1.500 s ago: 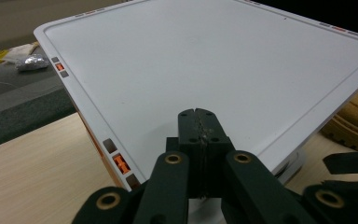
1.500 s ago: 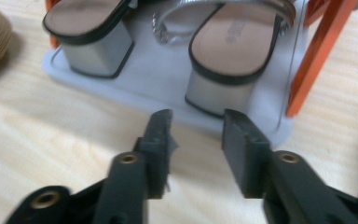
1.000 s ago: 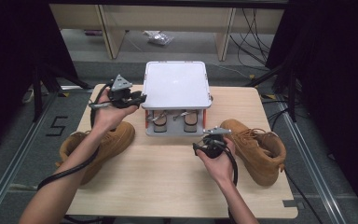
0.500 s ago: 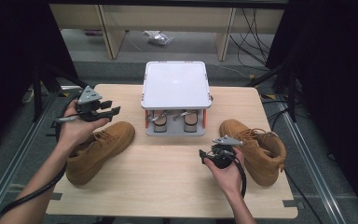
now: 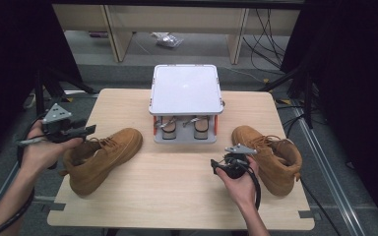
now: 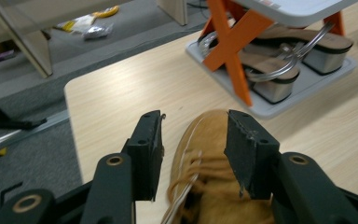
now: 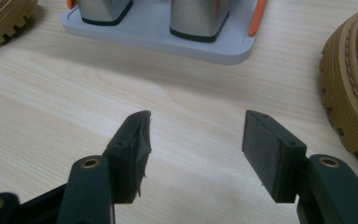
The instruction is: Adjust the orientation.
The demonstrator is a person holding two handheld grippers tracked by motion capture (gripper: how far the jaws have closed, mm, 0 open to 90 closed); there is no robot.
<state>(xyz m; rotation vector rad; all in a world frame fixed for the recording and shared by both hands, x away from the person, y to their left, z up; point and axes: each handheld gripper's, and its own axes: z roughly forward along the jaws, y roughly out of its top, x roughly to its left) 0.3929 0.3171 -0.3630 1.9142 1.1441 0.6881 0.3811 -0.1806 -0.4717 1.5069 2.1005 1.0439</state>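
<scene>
- We are observing the left tongs (image 5: 86, 130) held above the left edge of the tabletop (image 5: 177, 187), just over the heel end of the left boot (image 5: 103, 157).
- In the left gripper view, the left tongs (image 6: 193, 149) are standing wide, with the tan boot (image 6: 209, 186) showing between and below the two black jaws; we cannot tell whether either jaw is touching the leather.
- The left boot is lying on the tabletop with its toe pointing toward the shoe rack (image 5: 185, 105), near it but apart.
- We are noting the right tongs (image 5: 215, 164) held low over the front half of the tabletop, just beside the right boot (image 5: 270, 157) and to its left.
- In the right gripper view, the right tongs (image 7: 196, 144) are gaping wide over bare wood, gripping nothing; the lugged sole of the right boot (image 7: 349, 88) is showing at the right edge, apart from the jaws.
- The shoe rack is standing at the middle rear of the tabletop, a pale grey top plate on orange supports, with a pair of block-heeled sandals (image 5: 184, 128) sitting on its lower tray.
- In the left gripper view the sandals (image 6: 284, 56) are showing metal buckle straps and silver heels.
- Both boots are resting on the tabletop, one to each side of the rack, well apart from each other.
</scene>
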